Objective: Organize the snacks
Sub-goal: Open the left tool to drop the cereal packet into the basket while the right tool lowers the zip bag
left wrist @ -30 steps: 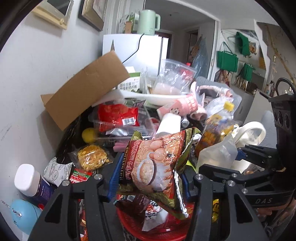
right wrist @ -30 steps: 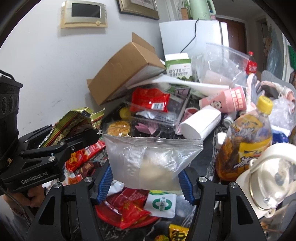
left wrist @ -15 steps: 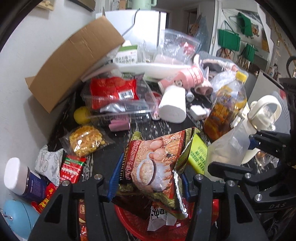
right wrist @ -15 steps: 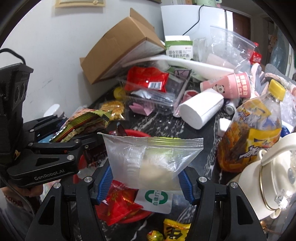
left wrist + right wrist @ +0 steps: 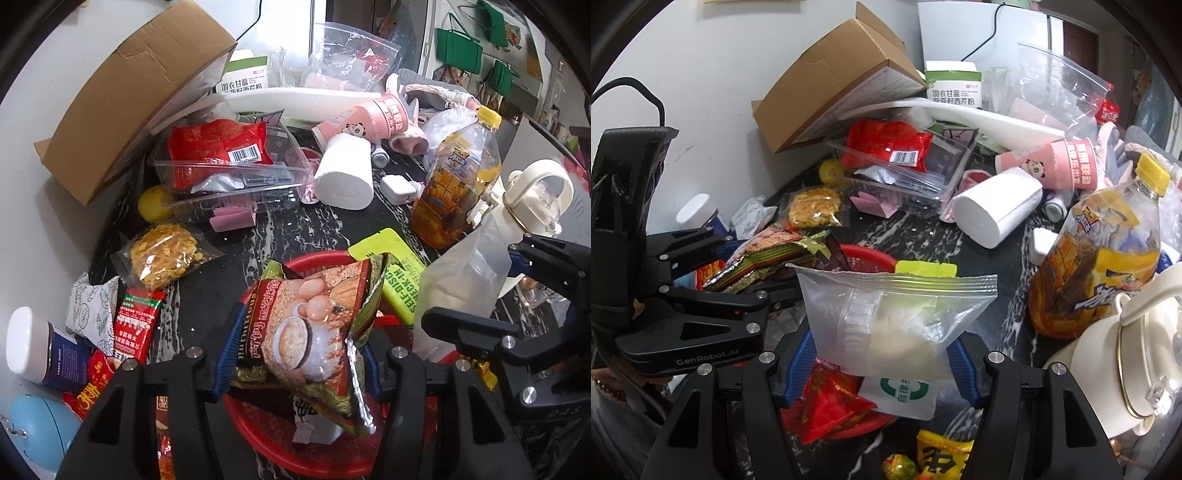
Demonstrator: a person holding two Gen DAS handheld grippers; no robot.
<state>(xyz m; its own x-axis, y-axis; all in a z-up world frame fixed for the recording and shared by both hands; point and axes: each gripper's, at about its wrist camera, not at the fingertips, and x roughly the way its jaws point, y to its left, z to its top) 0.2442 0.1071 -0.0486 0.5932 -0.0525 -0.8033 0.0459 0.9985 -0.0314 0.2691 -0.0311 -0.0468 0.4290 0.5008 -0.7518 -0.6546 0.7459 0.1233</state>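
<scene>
Hanging between the blue-padded fingers of the left gripper [image 5: 297,354] is a crinkled foil oatmeal packet [image 5: 306,332], glossy brown and gold with a torn silver edge curling down its right side. The jaws have just been opening a little; the left pad lies along the packet's left edge, while the right pad is hidden behind the foil, so whether the packet is pinched or merely resting there cannot be told. The packet sits directly above a round red plastic basket [image 5: 317,458] with a woven mesh floor, where other wrappers already lie.

The right gripper [image 5: 884,354] is closed about halfway on a soft, frosted zip bag [image 5: 894,321] with a ribbed seal strip along its straight top edge and a pale lump inside. Both blue pads press the bag's lower corners, and it stands upright between them. Below it, the same basket [image 5: 864,258] holds a shiny red pouch [image 5: 831,406] and a white sachet [image 5: 905,395] with a green ring logo.

The two grippers are close side by side, each visible in the other's view. Around them the black marbled tabletop [image 5: 295,229] carries a clear rigid tray [image 5: 229,173], a white paper roll [image 5: 345,177], a cardboard box [image 5: 129,92] leaning on the wall, and a plastic bottle [image 5: 458,181] of amber drink with a yellow cap.
</scene>
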